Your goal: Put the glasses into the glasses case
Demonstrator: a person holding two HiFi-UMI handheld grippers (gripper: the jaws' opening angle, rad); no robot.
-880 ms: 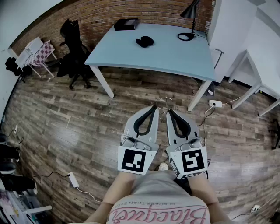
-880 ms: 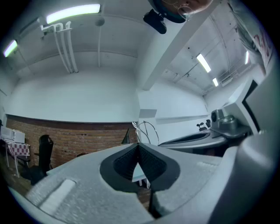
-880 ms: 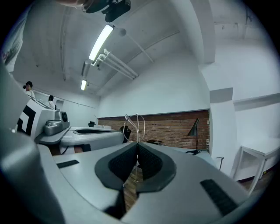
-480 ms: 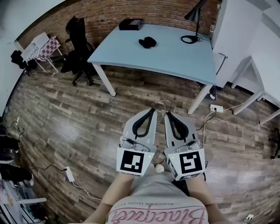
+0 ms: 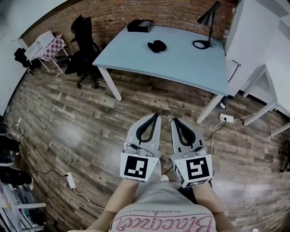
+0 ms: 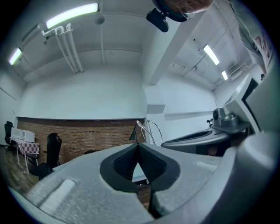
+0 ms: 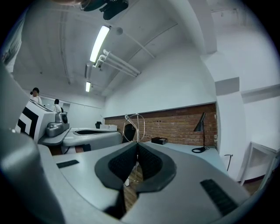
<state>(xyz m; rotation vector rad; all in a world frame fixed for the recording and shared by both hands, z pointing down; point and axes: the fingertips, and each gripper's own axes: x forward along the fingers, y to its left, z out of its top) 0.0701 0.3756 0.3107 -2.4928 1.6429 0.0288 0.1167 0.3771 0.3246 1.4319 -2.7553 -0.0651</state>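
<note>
Wire-framed glasses [image 7: 137, 128], likely light and bendy, pinched by the right gripper [image 7: 138, 143]; left gripper [image 6: 138, 143] pressed together, empty. Best gripped gently at the temple.

The head camera looks steeply down from above on the left tool [image 5: 158, 114] and right tool [image 5: 173, 118], held side by side over the wood floor [image 5: 81, 127], while each tool's camera sits close behind its own jaws, facing forward and slightly upward, and all three views share the glasses [image 7: 138, 129] and brick wall [image 5: 136, 11].
</note>
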